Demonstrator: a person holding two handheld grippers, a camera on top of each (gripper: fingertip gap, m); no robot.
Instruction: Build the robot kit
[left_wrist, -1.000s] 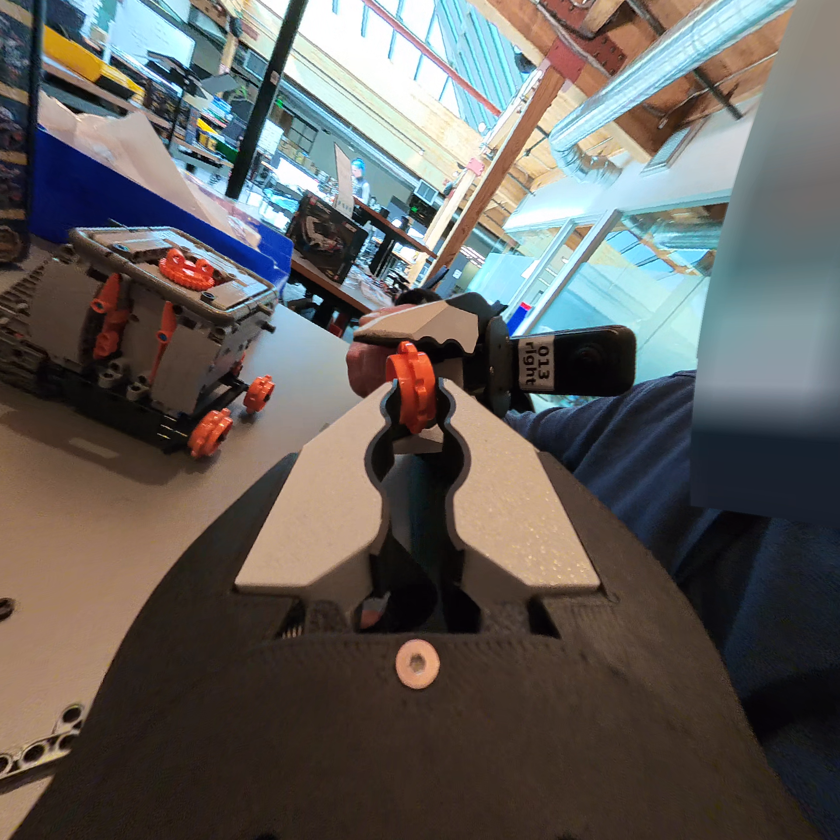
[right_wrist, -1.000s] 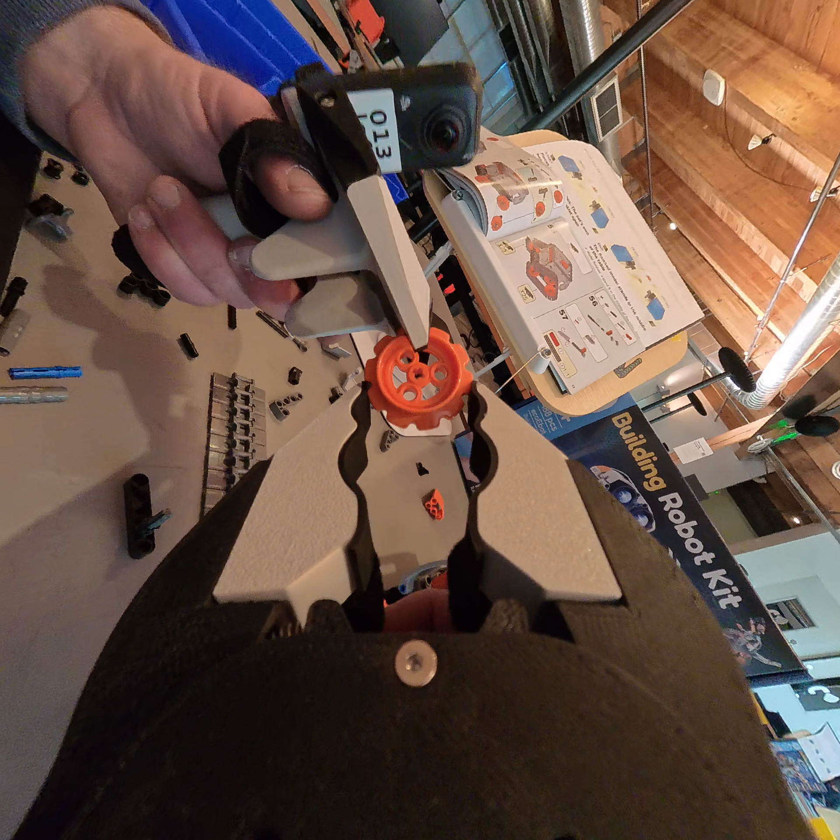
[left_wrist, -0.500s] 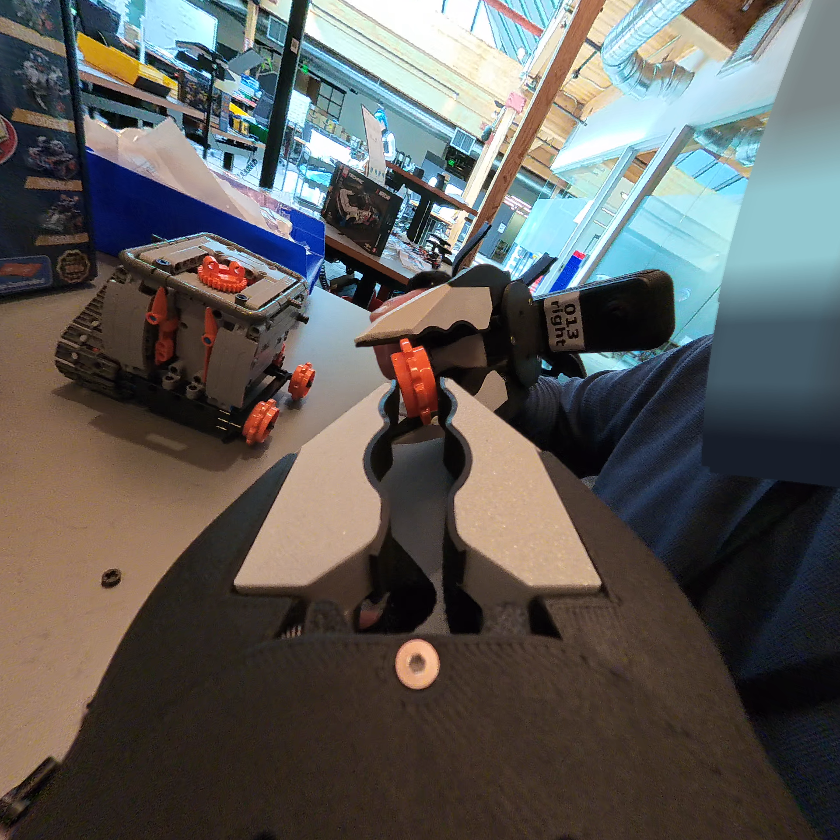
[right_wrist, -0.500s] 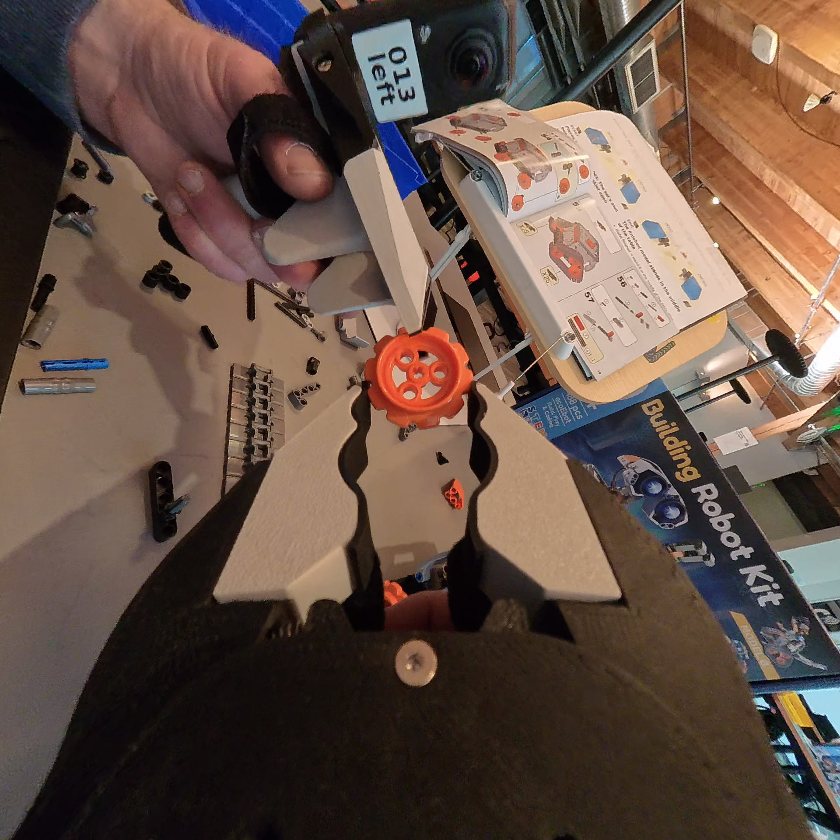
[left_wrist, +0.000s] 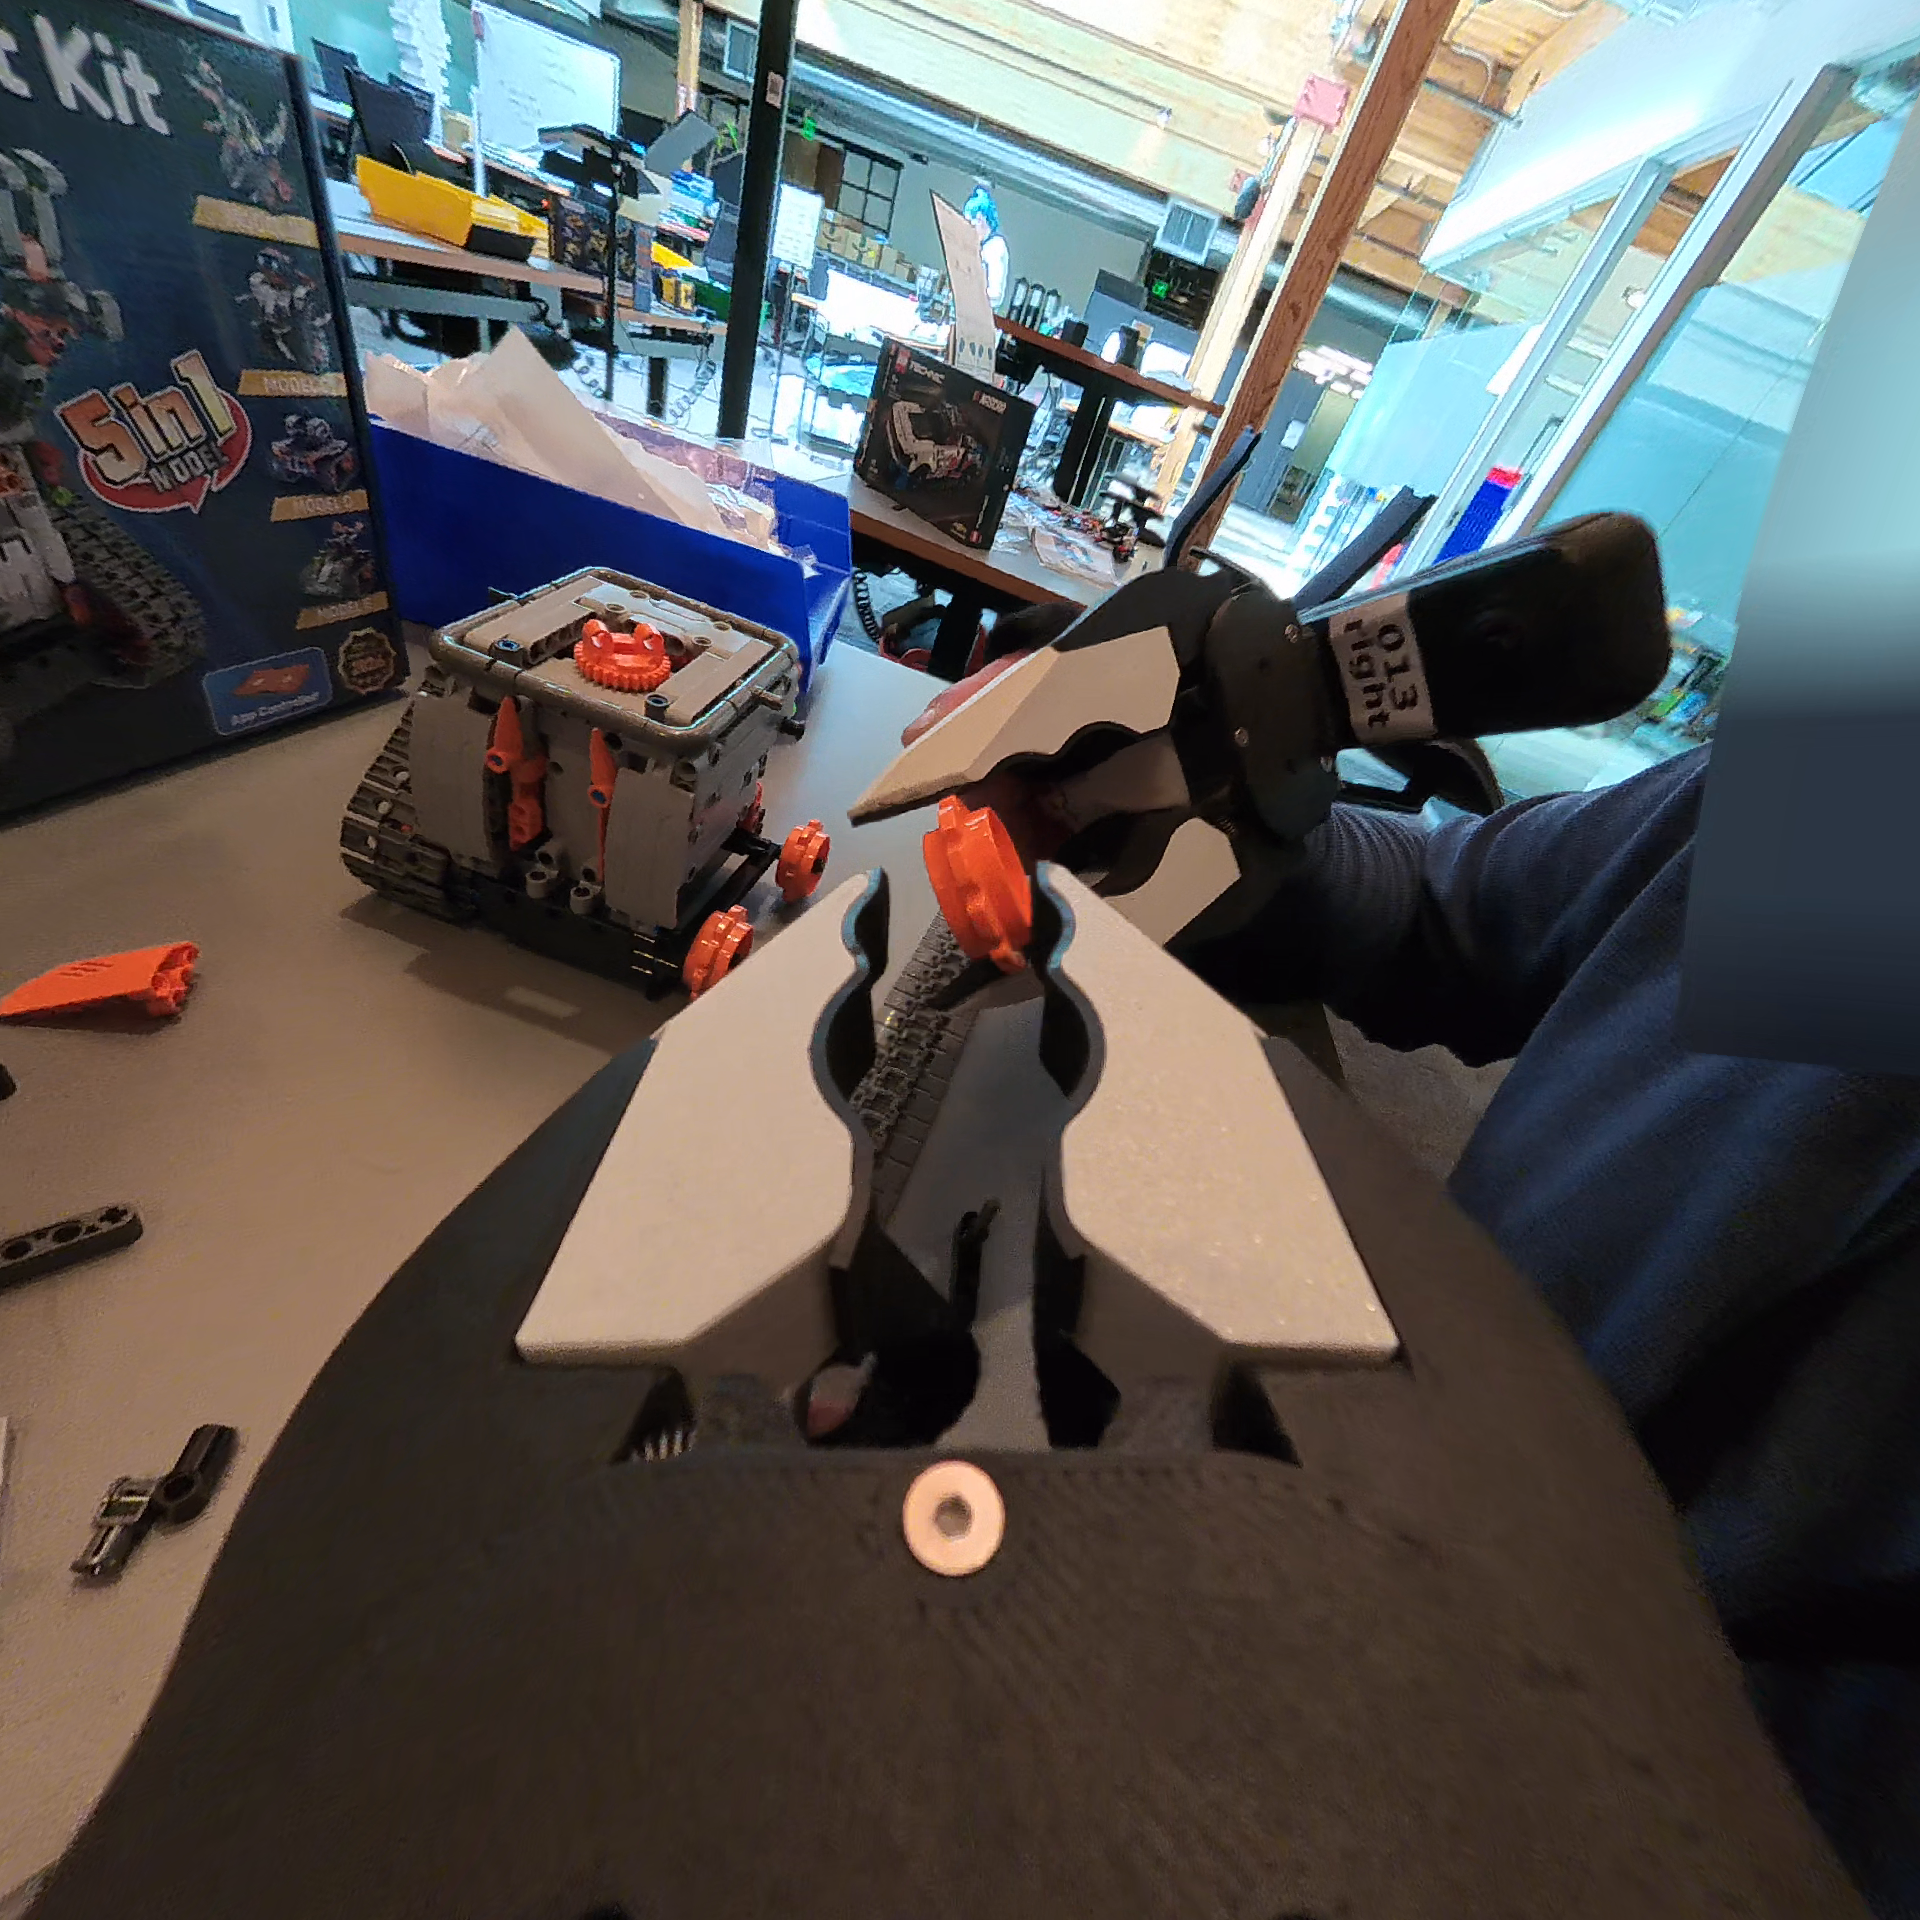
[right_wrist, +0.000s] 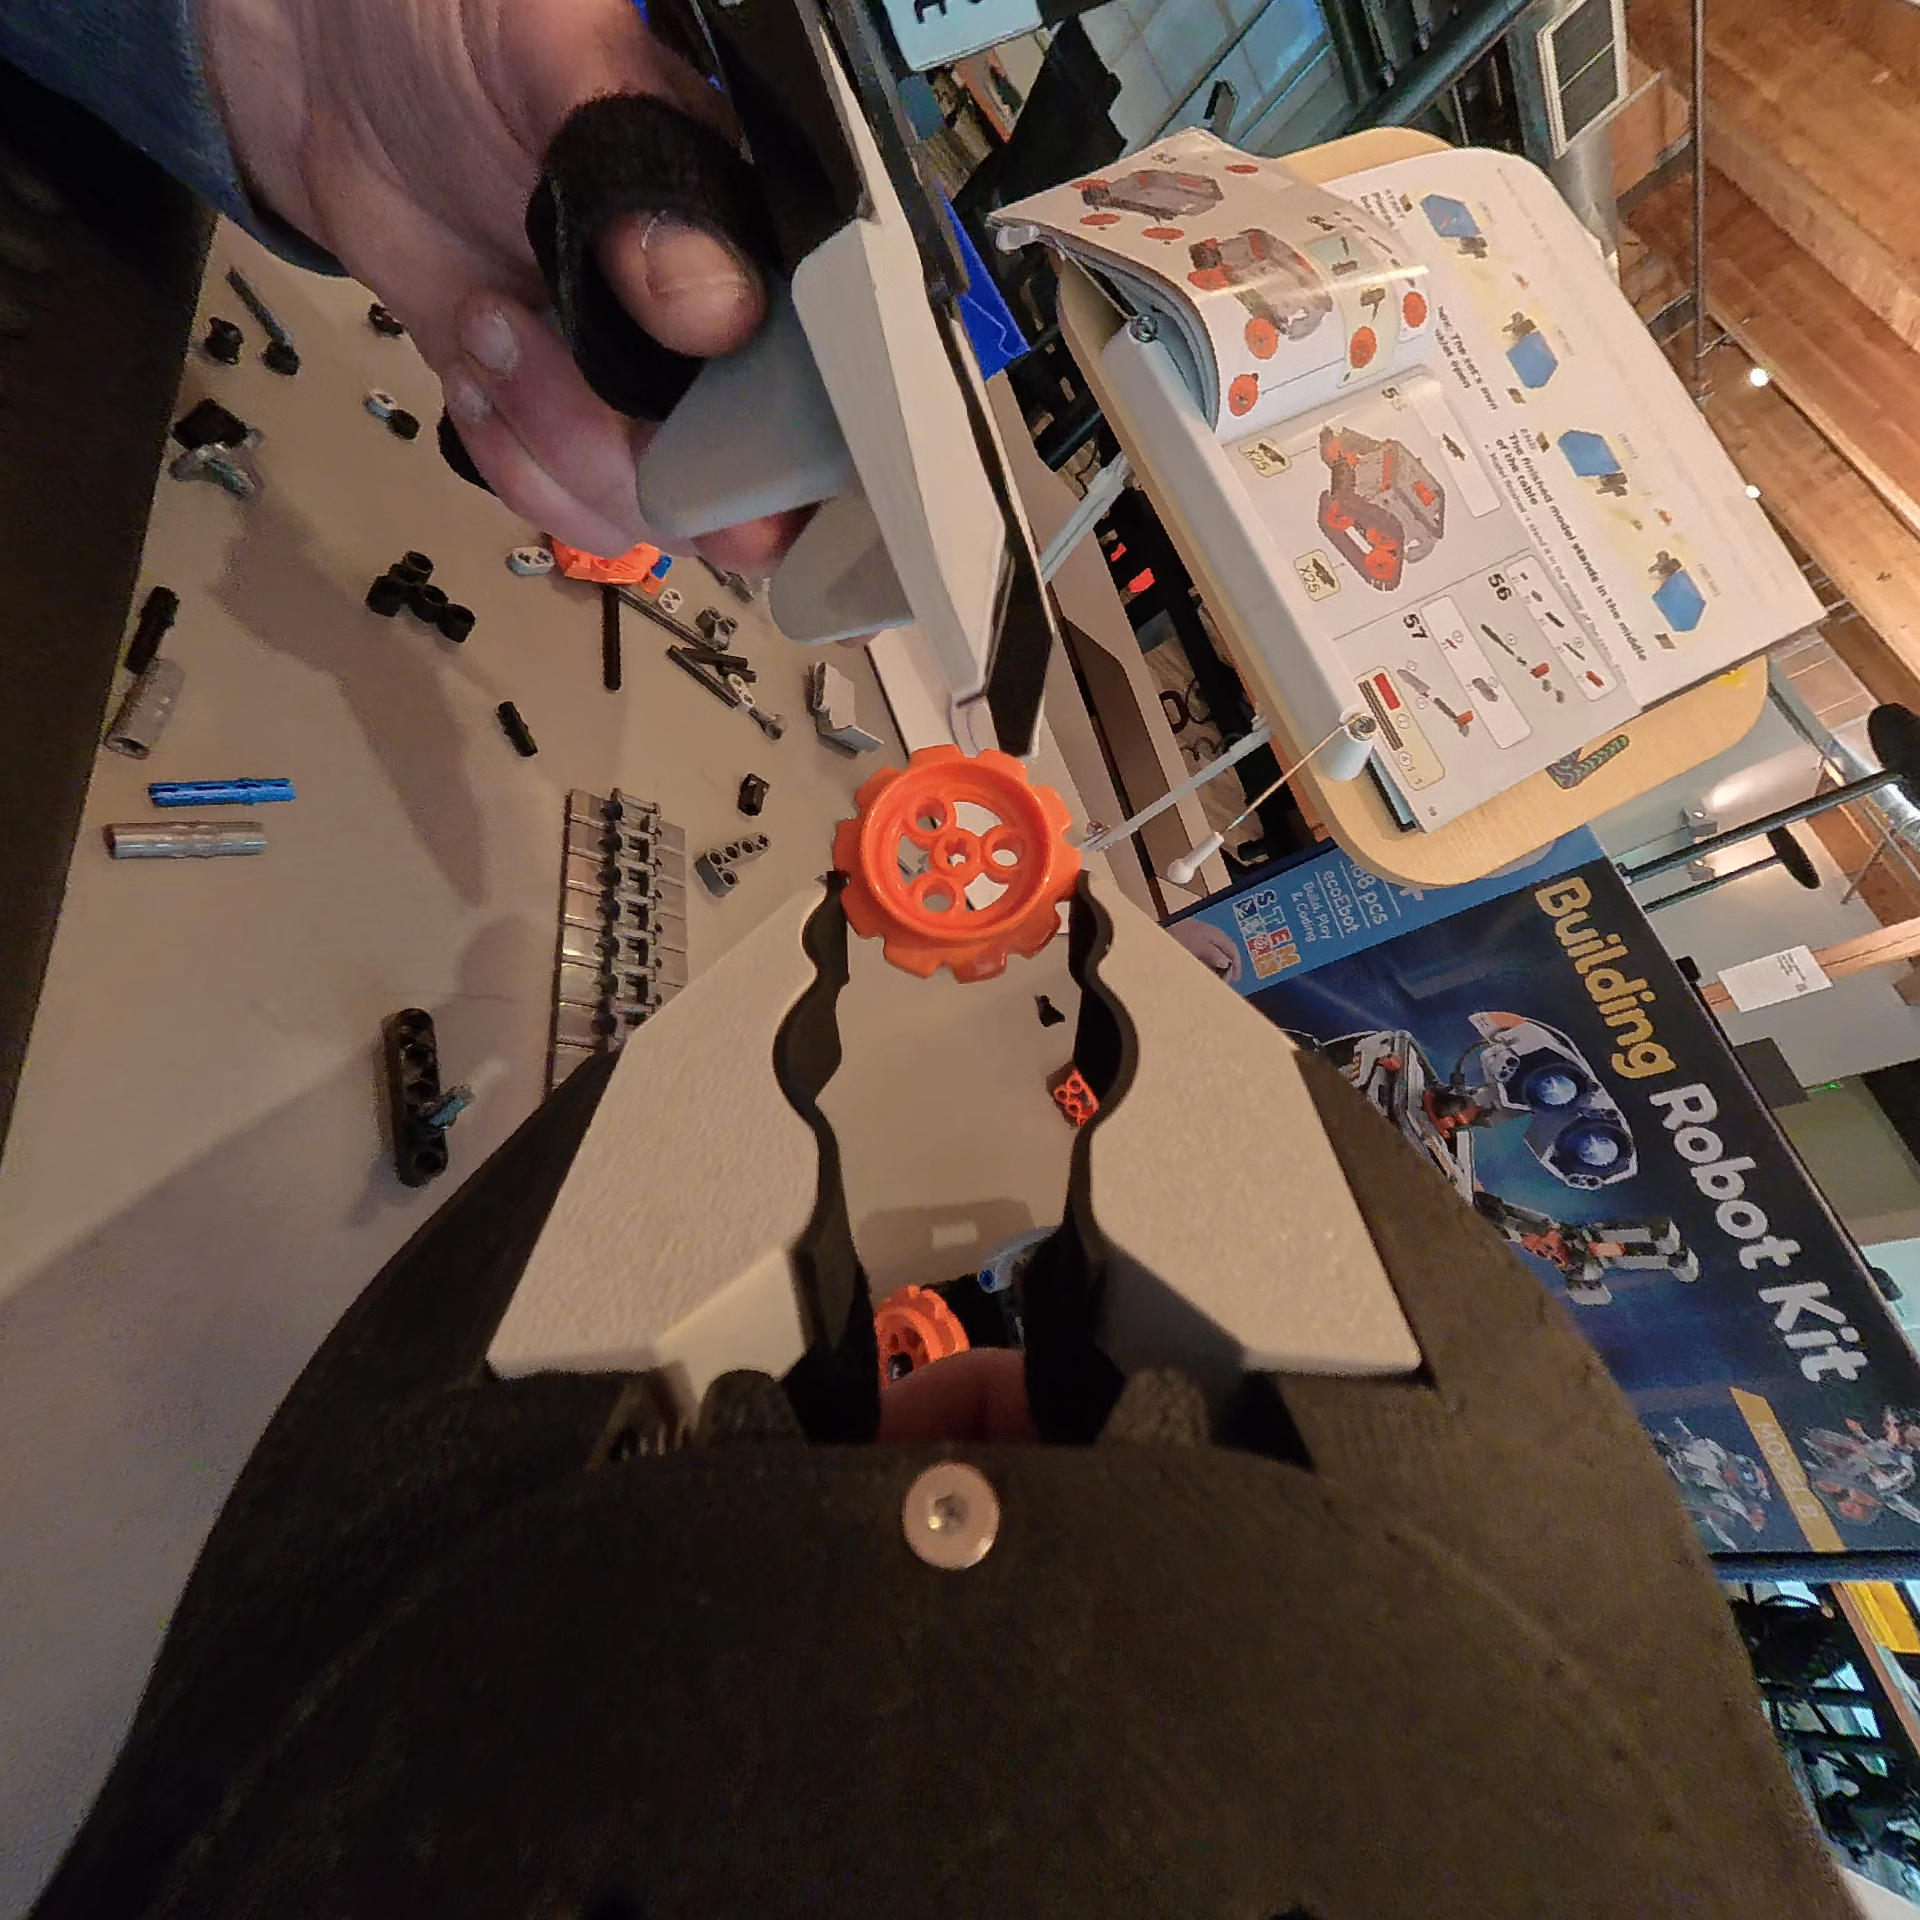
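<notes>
An orange toothed wheel (right_wrist: 954, 862) sits between the fingertips of my right gripper (right_wrist: 956, 896), which is shut on its rim above the table. In the left wrist view the wheel (left_wrist: 977, 883) shows edge-on by the right fingertip of my left gripper (left_wrist: 961, 885), whose jaws stand apart and hold nothing. The right gripper (left_wrist: 935, 821) reaches in there from the right, held by a hand. In the right wrist view the left gripper (right_wrist: 987, 696) hangs just above the wheel without touching it.
A grey and orange tracked model (left_wrist: 582, 758) stands on the grey table (left_wrist: 260, 1091), with a kit box (left_wrist: 177, 416) and blue bin (left_wrist: 582, 540) behind. An open booklet on a stand (right_wrist: 1455, 468), track links (right_wrist: 623, 914), a black beam (right_wrist: 416, 1091) and small parts lie around. My left and right fingertips are right by each other.
My left gripper has opened, let go of the orange wheel and drawn back a little. The right gripper still holds the wheel. Both views have tilted toward the table.
</notes>
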